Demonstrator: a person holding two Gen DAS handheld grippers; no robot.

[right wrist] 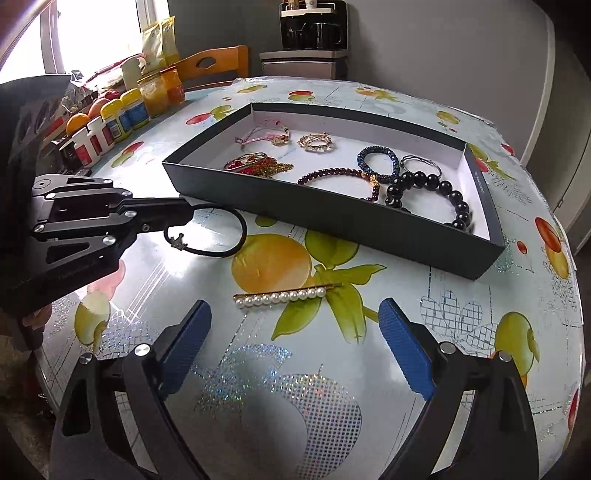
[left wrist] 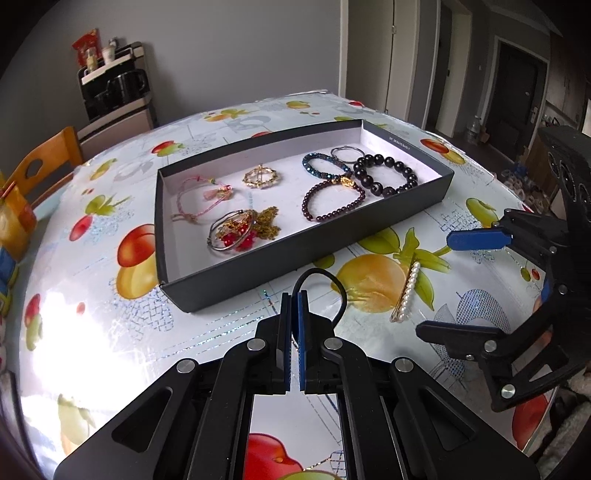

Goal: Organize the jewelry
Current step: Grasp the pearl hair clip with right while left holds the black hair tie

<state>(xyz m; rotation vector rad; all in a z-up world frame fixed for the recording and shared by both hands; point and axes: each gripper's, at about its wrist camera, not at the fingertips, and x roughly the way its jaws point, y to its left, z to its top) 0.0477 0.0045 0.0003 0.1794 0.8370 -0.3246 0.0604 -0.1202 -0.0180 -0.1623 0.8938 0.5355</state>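
Observation:
My left gripper (left wrist: 294, 295) is shut on a black hair tie (left wrist: 338, 286), just in front of the near wall of the black box (left wrist: 258, 266). The right wrist view shows the left gripper (right wrist: 186, 211) pinching the hair tie (right wrist: 242, 229), whose crown charm (right wrist: 178, 242) dangles low over the cloth. The box (right wrist: 332, 212) holds several bracelets and a gold brooch (right wrist: 316, 142). A pearl hair clip (right wrist: 280, 297) lies flat on the tablecloth. My right gripper (right wrist: 294, 312) stands open just short of it, its pads clear of the pearls. From the left, the right gripper (left wrist: 434, 284) flanks the clip (left wrist: 406, 291).
Jars, bottles and fruit (right wrist: 122, 114) crowd the table's far left edge. A wooden chair (right wrist: 214, 64) stands behind the table, and a cabinet with a kettle (right wrist: 314, 33) stands against the wall. The round table's edge (right wrist: 569, 258) curves off close to the box's right end.

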